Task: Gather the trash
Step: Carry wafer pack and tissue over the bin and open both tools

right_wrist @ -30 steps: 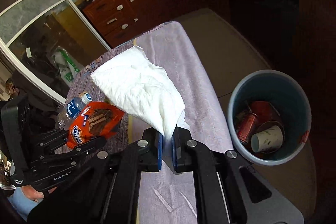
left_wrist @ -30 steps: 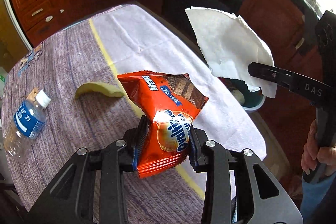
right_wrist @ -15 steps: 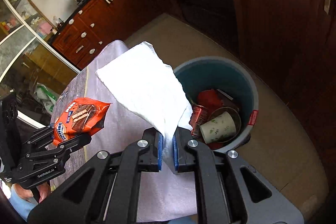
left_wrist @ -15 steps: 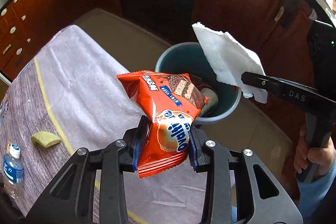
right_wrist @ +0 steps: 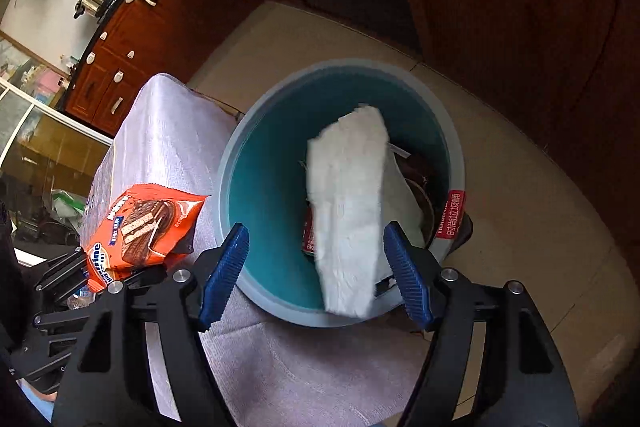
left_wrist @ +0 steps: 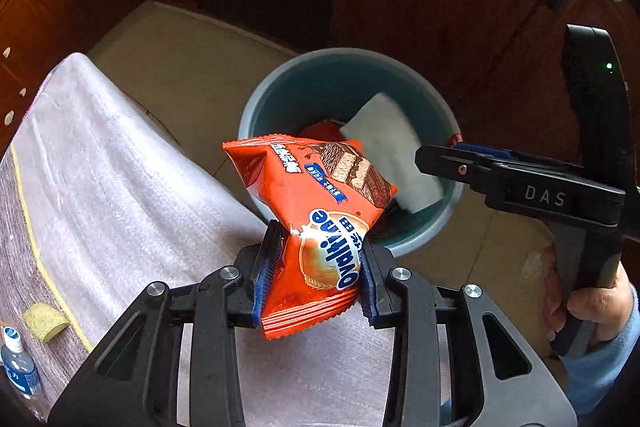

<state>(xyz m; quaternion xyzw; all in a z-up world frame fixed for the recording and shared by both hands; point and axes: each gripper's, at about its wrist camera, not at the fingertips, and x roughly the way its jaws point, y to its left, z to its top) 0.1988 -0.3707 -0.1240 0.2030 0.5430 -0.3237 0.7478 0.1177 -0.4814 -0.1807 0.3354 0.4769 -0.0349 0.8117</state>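
Dropping stage of the trash collection, judged from both wrist views. Far left in the left wrist view, at about eight o'clock: a small water bottle and a yellow-green peel scrap lying on the cloth-covered table, apparently not yet collected. Moving right, to six o'clock: left gripper clenched on the lower half of an orange Ovaltine wafer packet, crinkled foil, puffed and pinched at the waist, upper half leaning toward one o'clock over the near rim of the blue-grey trash bin. Further right, at three o'clock: right gripper with jaws opening, pads clear of the white paper towel, which hangs loose and blurred between them, over the bin mouth, above a red can and other rubbish inside. Next, probably: carry the packet a little further over the bin's centre, then release, avoiding the rim and the table edge just beside it; afterwards, back for bottle and peel.
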